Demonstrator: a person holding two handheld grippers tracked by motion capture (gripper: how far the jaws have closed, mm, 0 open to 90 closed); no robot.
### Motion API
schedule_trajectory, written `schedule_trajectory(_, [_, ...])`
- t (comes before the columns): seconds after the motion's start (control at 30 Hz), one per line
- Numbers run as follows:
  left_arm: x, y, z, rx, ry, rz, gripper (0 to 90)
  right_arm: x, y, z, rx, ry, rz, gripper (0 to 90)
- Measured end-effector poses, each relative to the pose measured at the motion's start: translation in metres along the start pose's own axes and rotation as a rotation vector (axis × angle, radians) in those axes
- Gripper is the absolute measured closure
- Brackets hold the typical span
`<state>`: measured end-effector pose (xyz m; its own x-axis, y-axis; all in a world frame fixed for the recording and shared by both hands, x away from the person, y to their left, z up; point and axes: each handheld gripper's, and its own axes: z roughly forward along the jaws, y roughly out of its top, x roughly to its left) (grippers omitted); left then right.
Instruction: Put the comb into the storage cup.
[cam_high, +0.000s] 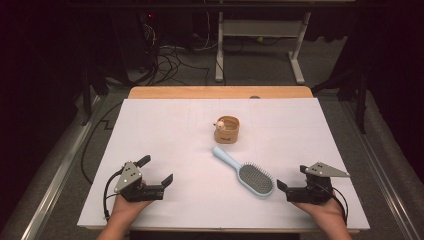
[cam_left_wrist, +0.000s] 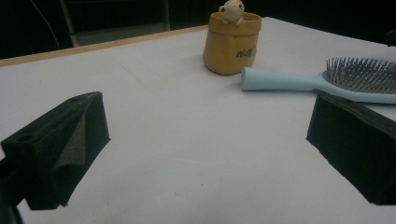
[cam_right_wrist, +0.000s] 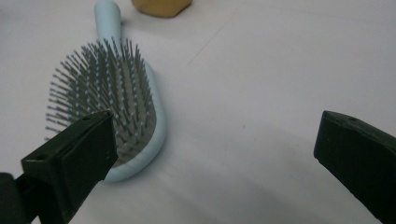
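— On the white bench (cam_high: 165, 125), where does the hairbrush (cam_high: 246, 173) lie?

— Bristles up, at the near right of the sheet, with its pale blue handle pointing back and left toward the little tan pot (cam_high: 227, 130). The handle's tip stops just short of the pot; the two look apart, not touching.

— And the right tool (cam_high: 291, 181)?

— It rests low near the bench's front edge, just beside the brush head, jaws spread wide and holding nothing. Its own camera looks across the bristles (cam_right_wrist: 102, 88), with one jaw in front of the head's near end, so it seems lined up for a grasp there.

— Why the head rather than the handle?

— Probably because the head is the nearest part; the handle points away from that hand.

— What of the left tool (cam_high: 158, 171)?

— Also wide apart and empty, farther off at the near left, aimed across bare sheet at the pot and handle. It looks parked in readiness, leaving the brush to the right hand.

— Anything about the pot?

— It stands upright, with a small pale figure (cam_left_wrist: 231, 10) perched on its rim.
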<state>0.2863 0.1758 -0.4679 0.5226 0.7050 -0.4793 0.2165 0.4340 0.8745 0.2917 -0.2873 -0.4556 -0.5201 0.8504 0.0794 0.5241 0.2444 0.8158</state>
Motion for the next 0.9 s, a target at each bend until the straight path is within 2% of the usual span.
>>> schedule_trajectory(0.2, [0.002, 0.002, 0.0, -0.011, 0.002, -0.005, 0.1, 0.007, 0.0, 0.008, 0.103, 0.031, -0.038, 0.0])
schedule_trajectory(0.37, [0.003, 0.002, 0.0, -0.016, 0.011, -0.004, 0.1, 0.013, 0.003, 0.01, 0.147, 0.038, -0.075, 0.0])
schedule_trajectory(0.67, [0.006, 0.002, 0.002, -0.015, 0.01, -0.002, 0.1, 0.013, 0.003, 0.013, 0.244, 0.057, -0.078, 0.1])
schedule_trajectory(0.8, [0.005, 0.002, 0.001, -0.015, 0.01, -0.009, 0.1, 0.015, 0.004, 0.013, 0.284, 0.066, -0.115, 0.1])
schedule_trajectory(0.9, [0.004, 0.001, 0.001, -0.006, 0.001, 0.0, 0.1, 0.018, 0.005, 0.014, 0.306, 0.067, -0.129, 0.1])
